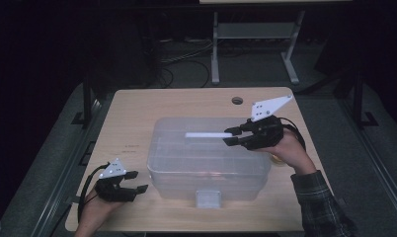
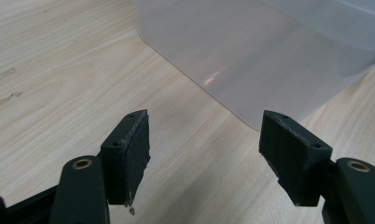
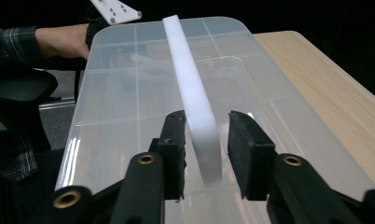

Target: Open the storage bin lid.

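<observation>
Over the lid of the clear, frosted plastic storage bin (image 1: 206, 158), w/ its moulded grid, the right gripper (image 3: 205, 140) reaches in from the far right side; its jaws stand a little apart w/ the end of a long white flat plastic bar (image 3: 192, 88) between them. Left pad looks at or nearly on the bar, right pad shows a small gap, so no firm grip yet. Bar lies lengthwise along the lid's top, approx. centred. Probably light, stiff, smooth & a bit slippery; best taken by the narrow end across its thin sides, squarely, or it may twist or slide out. Bin itself prob. light, flexible walls, lid may flex if pressed.

Left gripper (image 2: 204, 149) is wide open, nothing in it, low over the table just beside the bin's near left corner.

Surface: pale wood-grain tabletop (image 1: 132, 118), flat, w/ a cable hole (image 1: 237, 100) at the far edge. Room is dark; metal table legs (image 1: 215, 49) & cables on the floor beyond
</observation>
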A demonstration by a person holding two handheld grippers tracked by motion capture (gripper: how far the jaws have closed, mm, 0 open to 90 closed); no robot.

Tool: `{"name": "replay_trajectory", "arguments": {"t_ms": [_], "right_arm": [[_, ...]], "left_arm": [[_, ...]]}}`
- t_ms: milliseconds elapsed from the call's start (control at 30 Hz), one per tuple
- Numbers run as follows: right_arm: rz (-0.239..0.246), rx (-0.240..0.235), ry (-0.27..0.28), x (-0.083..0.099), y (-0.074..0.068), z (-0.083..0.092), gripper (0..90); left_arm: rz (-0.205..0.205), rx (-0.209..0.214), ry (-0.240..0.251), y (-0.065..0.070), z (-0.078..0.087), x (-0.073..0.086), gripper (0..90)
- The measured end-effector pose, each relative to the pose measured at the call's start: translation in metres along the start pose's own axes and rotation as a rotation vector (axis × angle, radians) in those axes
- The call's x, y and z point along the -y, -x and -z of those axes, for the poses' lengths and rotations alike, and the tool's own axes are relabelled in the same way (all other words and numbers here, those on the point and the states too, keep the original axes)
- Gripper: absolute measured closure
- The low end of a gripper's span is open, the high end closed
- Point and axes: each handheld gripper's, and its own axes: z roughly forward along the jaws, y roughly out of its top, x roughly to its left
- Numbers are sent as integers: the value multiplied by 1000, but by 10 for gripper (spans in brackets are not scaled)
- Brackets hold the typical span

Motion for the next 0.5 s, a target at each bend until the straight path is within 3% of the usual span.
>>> {"name": "replay_trajectory", "arguments": {"t_ms": [200, 500], "right_arm": [[20, -14, 3, -1, 0, 0, 730], [-13, -43, 19, 0, 9, 0, 752]], "left_arm": [[2, 0, 2, 0, 0, 0, 328], [2, 1, 2, 0, 1, 0, 328]]}}
